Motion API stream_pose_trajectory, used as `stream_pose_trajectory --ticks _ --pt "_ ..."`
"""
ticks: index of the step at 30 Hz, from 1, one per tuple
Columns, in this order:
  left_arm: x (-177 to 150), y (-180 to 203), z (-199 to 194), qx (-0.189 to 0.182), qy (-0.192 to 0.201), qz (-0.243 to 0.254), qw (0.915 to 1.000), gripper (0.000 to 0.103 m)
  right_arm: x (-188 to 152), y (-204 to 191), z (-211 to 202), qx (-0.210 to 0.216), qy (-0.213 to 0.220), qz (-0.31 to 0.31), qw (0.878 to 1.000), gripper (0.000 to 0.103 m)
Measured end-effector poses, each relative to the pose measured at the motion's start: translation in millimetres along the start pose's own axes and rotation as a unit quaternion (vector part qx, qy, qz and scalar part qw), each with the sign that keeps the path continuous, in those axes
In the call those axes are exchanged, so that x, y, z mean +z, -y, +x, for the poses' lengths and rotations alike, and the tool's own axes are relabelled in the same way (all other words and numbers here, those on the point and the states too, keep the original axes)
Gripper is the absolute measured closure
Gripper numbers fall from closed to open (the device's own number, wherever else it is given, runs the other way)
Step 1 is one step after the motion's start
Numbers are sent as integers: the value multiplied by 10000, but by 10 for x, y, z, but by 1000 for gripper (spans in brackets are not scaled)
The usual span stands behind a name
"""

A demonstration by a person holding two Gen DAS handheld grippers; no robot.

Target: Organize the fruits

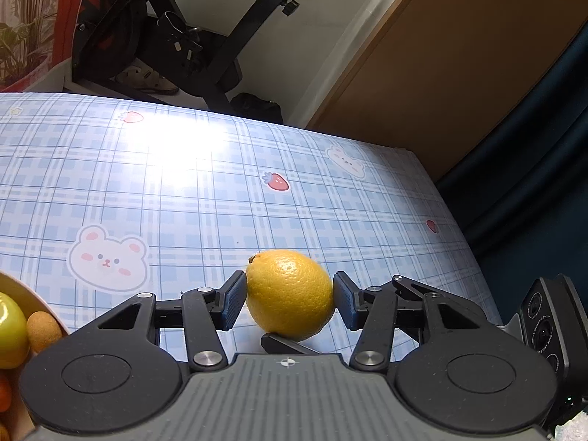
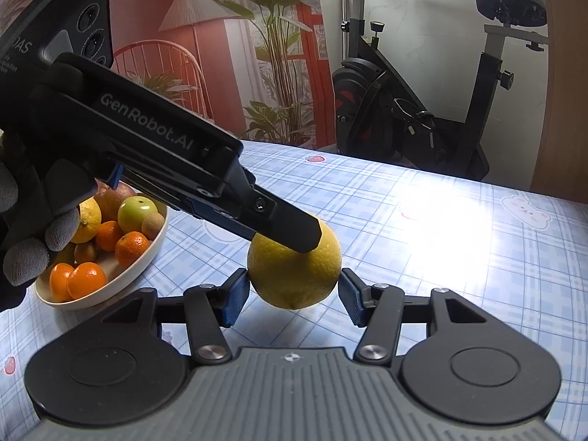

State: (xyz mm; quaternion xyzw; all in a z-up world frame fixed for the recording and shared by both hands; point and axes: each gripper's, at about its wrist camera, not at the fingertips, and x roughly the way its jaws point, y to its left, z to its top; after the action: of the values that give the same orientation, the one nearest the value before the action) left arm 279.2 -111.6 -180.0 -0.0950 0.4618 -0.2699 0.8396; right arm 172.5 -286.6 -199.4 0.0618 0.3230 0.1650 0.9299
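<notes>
While both hand-held grippers clamp lemon (image 1: pixel 289 296), stem nub (image 1: pixel 252 258) up-left.

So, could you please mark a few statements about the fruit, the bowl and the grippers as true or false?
1. Both the left gripper and the right gripper have their pads against one lemon. True.
2. The bowl is empty. False: it holds oranges, a green apple and other fruit.
3. The bowl stands on a blue checked tablecloth. True.
4. The left hand is bare. False: it wears a grey glove.
5. An exercise bike stands beyond the table. True.
</notes>
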Motion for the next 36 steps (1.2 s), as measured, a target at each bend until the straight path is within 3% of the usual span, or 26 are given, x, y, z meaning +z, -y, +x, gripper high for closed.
stream_pose_trajectory --ticks 18,36 --pt "-284 -370 -1039 418 191 -88 9989 49 187 -1036 7 614 130 -534 9966 47" --pt "-417 -689 -1269 754 190 -296 9965 50 168 -1402 361 796 -152 -668 9945 47"
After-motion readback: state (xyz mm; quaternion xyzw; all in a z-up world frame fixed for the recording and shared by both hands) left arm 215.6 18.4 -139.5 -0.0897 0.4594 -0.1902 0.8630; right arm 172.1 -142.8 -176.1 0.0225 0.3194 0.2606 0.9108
